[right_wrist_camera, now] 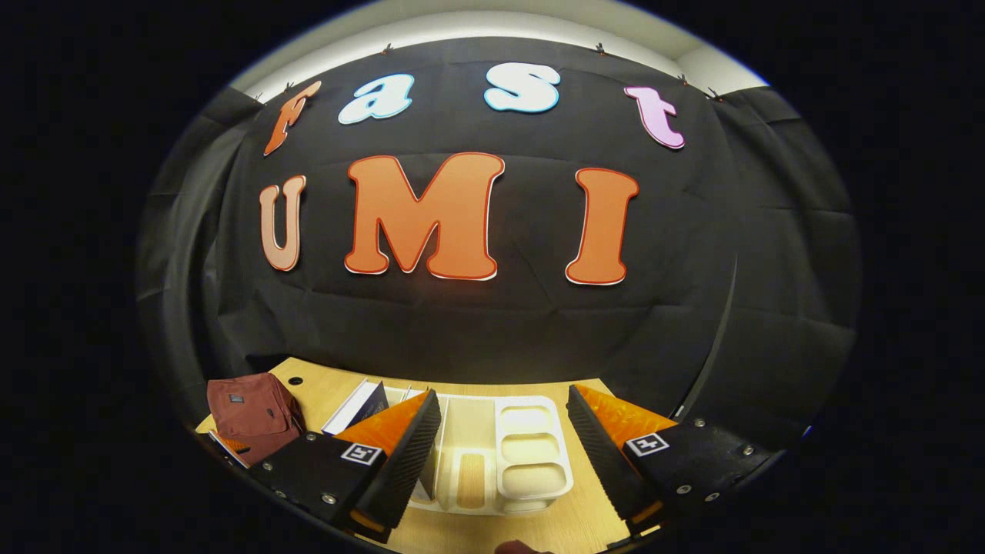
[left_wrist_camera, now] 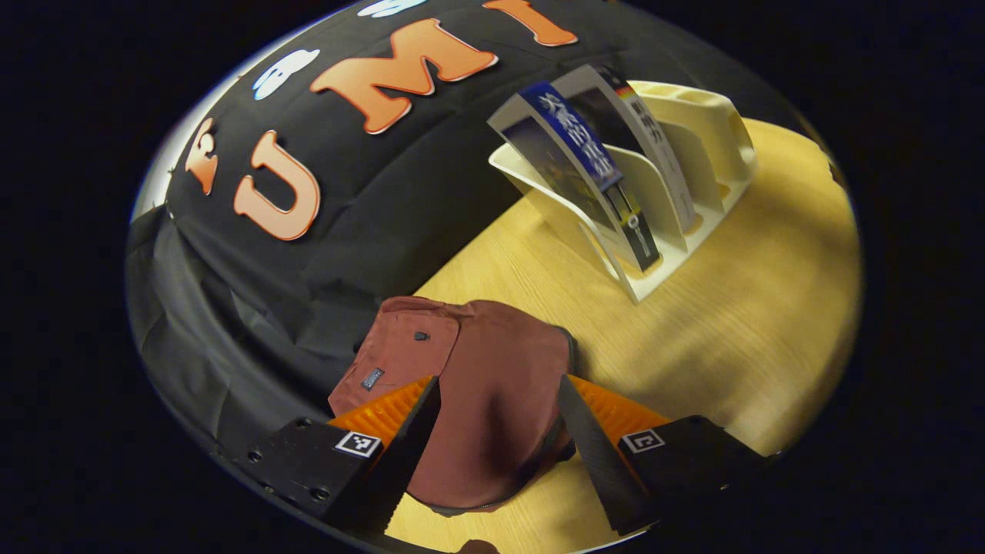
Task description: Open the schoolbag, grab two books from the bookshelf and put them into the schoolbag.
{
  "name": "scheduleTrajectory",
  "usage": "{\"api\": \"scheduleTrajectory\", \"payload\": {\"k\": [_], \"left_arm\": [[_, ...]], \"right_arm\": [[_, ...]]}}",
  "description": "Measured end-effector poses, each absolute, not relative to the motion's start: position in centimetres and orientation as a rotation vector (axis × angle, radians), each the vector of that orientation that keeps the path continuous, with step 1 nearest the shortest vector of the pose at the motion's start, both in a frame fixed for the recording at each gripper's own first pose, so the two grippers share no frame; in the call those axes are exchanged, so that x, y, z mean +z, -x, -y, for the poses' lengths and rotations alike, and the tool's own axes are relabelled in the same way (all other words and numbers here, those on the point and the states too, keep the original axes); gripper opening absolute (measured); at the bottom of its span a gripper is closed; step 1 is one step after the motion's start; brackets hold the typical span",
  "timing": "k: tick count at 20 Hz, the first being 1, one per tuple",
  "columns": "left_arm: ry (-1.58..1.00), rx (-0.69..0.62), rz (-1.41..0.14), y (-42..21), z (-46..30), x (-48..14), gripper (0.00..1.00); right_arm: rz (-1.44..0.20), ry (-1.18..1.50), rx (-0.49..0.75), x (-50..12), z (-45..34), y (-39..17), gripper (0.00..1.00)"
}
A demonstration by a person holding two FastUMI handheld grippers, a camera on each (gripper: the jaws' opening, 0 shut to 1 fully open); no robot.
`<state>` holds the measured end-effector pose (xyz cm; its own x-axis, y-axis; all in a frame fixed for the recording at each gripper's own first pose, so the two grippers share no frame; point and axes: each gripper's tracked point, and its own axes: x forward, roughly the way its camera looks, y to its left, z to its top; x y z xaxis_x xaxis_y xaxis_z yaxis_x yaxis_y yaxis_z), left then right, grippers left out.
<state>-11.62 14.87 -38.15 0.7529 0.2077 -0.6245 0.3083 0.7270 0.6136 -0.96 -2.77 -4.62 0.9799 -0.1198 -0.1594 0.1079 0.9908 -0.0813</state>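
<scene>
While the left gripper (left_wrist_camera: pixel 499 431) is hovering with its fingers spread wide and empty, the closed maroon fabric schoolbag (left_wrist_camera: pixel 469 400) is lying on the light wooden desk (left_wrist_camera: pixel 739 331) between and beyond them. Two upright books (left_wrist_camera: pixel 592 165) are leaning in the cream plastic bookshelf (left_wrist_camera: pixel 692 138). Right gripper (right_wrist_camera: pixel 504 446) fingers are gaping above that bookshelf (right_wrist_camera: pixel 531 454), the schoolbag (right_wrist_camera: pixel 250 412) sitting well to their left.
</scene>
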Motion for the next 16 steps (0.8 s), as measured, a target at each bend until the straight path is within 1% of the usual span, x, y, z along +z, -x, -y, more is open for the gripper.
{"api": "scheduleTrajectory", "payload": {"k": [3,5,8,12,16], "left_arm": [[-0.807,-0.087,-0.769,11.9,-15.3,-39.9,0.98],[-0.819,-0.064,-0.796,12.0,-16.0,-41.0,0.97],[-0.847,-0.01,-0.804,11.7,-17.4,-40.7,0.97],[-0.868,0.009,-0.812,11.8,-17.3,-40.2,0.97],[-0.933,0.04,-0.727,11.0,-17.5,-37.6,0.97]], "right_arm": [[-0.165,0.082,-0.113,-4.7,2.6,0.6,0.99],[-0.166,0.078,-0.108,-4.7,2.4,0.6,0.98],[-0.164,0.073,-0.11,-4.7,2.4,0.6,0.99],[-0.17,0.06,-0.115,-4.8,2.4,0.6,0.99],[-0.162,0.058,-0.13,-4.8,2.9,0.4,0.99]]}}
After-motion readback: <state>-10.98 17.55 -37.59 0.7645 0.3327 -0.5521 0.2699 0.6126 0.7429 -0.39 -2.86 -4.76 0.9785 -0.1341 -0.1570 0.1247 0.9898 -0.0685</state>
